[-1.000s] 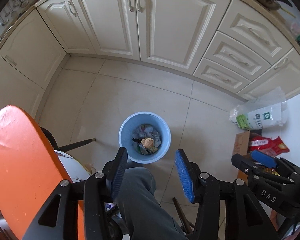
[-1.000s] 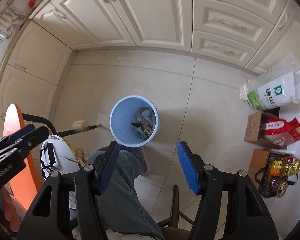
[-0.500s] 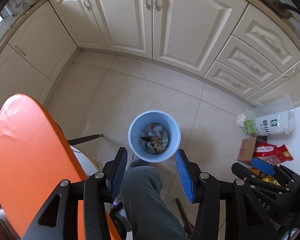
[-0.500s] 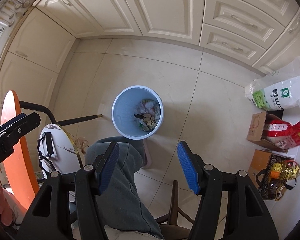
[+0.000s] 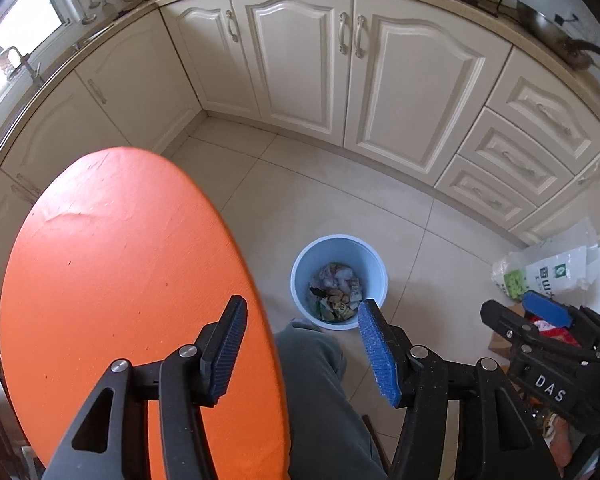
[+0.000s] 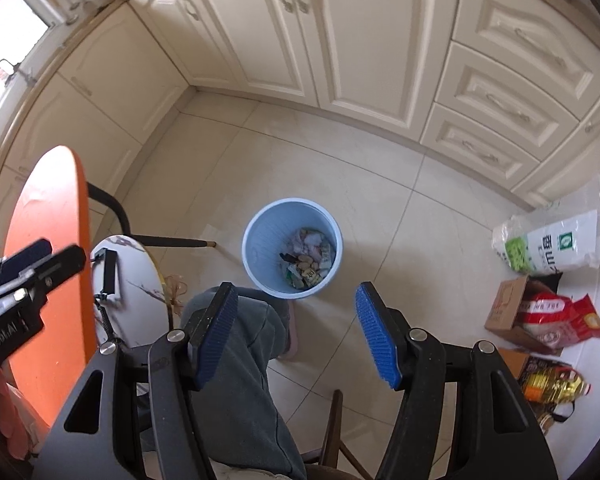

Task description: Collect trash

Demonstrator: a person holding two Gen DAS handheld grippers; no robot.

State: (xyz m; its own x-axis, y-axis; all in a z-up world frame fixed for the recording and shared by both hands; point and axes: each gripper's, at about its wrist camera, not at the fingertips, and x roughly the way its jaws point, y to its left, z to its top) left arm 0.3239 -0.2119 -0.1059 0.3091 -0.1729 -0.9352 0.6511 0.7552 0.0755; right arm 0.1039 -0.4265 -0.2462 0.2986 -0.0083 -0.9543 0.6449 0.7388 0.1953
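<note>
Crumpled wrappers [image 5: 335, 293] fill a pale-blue round plastic bin [image 5: 376, 276] on the tiled floor beyond the left gripper [image 5: 302, 350], spread and empty, while the right gripper [image 6: 294, 330] likewise gapes empty above it.

Left hand-held gripper [image 5: 300, 354] – black frame, blue ribbed pads, silver screws; grey-green trouser leg [image 6: 244, 364].
</note>
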